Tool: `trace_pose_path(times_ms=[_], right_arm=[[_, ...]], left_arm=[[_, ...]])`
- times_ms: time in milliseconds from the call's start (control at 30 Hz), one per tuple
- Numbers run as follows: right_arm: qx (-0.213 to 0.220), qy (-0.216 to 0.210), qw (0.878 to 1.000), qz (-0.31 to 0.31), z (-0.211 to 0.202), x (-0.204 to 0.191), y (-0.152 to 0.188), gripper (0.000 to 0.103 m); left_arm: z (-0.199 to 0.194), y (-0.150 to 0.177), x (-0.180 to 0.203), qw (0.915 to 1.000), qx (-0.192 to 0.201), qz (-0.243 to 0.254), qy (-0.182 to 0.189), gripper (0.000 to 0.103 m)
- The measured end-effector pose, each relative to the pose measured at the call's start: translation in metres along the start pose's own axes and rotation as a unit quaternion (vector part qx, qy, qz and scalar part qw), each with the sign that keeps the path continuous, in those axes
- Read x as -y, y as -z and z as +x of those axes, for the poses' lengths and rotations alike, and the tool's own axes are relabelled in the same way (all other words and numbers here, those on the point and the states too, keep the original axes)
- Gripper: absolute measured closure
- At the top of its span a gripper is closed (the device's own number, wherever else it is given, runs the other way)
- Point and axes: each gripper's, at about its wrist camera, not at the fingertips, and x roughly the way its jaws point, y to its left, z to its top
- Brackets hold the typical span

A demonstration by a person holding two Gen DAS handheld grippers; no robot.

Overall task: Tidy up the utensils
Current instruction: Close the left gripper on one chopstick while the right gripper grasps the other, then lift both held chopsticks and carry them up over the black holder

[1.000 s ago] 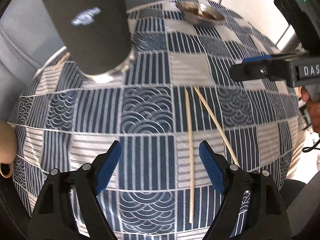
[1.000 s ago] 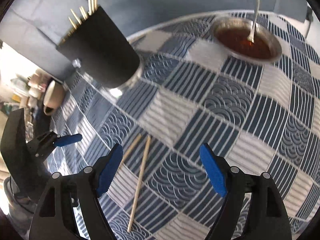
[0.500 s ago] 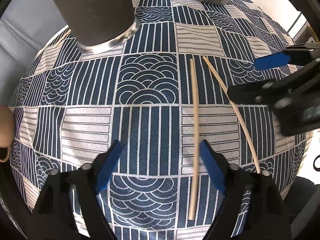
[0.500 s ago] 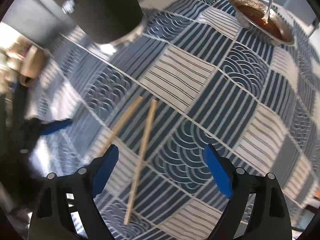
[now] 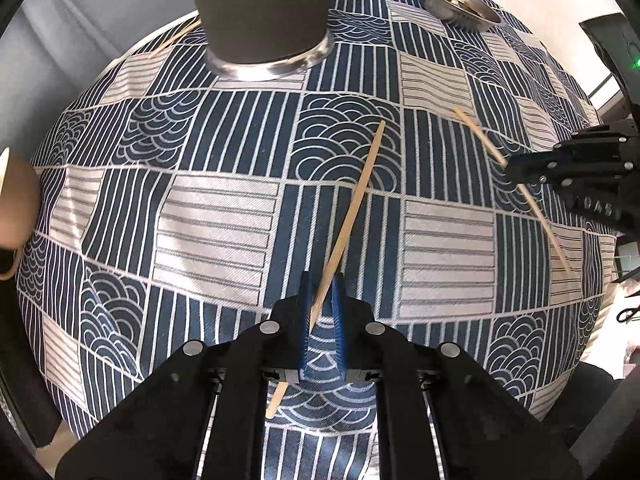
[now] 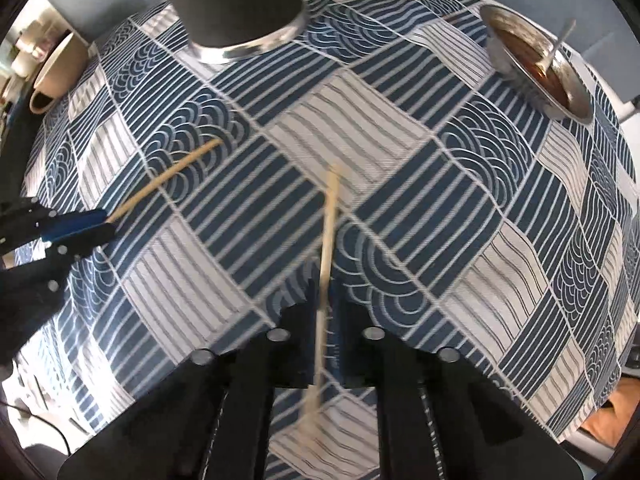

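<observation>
Two wooden chopsticks are on the patterned tablecloth. My left gripper (image 5: 322, 304) is shut on one chopstick (image 5: 356, 204), which points away towards the black utensil holder (image 5: 260, 12). My right gripper (image 6: 322, 300) is shut on the other chopstick (image 6: 329, 224); the view is blurred. In the left wrist view the right gripper (image 5: 560, 172) shows at the right with its chopstick (image 5: 480, 136). In the right wrist view the left gripper (image 6: 68, 232) shows at the left with its chopstick (image 6: 168, 176). The holder (image 6: 232, 0) stands at the back.
A metal bowl (image 6: 536, 64) of brown sauce with a spoon in it sits at the back right. A beige mug (image 6: 56, 68) stands at the left edge. Another chopstick (image 5: 176, 36) lies beside the holder. The blue-and-white tablecloth (image 5: 216, 220) covers the table.
Both grippers have dropped to the cloth and closed, each on one chopstick. Before, both were open above the two chopsticks lying side by side.
</observation>
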Motion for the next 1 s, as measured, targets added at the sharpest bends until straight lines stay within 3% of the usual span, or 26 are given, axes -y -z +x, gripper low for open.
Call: trace_pose_path(times_ms=[100, 267, 367, 500, 667, 1000], right_arm=[[0.0, -0.012, 1.0, 0.006, -0.002, 0.009, 0.003, 0.099], [-0.012, -0.066, 0.996, 0.057, -0.007, 0.03, 0.017, 0.098], [-0.018, -0.105, 0.991, 0.078, -0.008, 0.04, 0.025, 0.098], [-0.012, -0.137, 0.987, 0.084, -0.016, 0.057, 0.031, 0.098], [0.025, -0.142, 0.988, 0.051, -0.042, 0.057, 0.029, 0.098], [0.114, -0.165, 0.979, -0.025, -0.101, 0.03, -0.029, 0.098]], left_arm=[[-0.002, 0.005, 0.0, 1.0, -0.007, 0.0, -0.006, 0.098], [-0.001, 0.007, -0.026, 0.9941, -0.028, -0.084, 0.063, 0.098], [-0.002, 0.012, -0.031, 0.9924, -0.033, -0.091, 0.075, 0.098], [-0.003, 0.022, -0.048, 0.9839, -0.056, -0.127, 0.112, 0.098], [-0.015, 0.021, -0.053, 0.9842, -0.048, -0.136, 0.104, 0.098], [-0.082, -0.022, -0.046, 0.9926, 0.008, -0.116, 0.033, 0.098]])
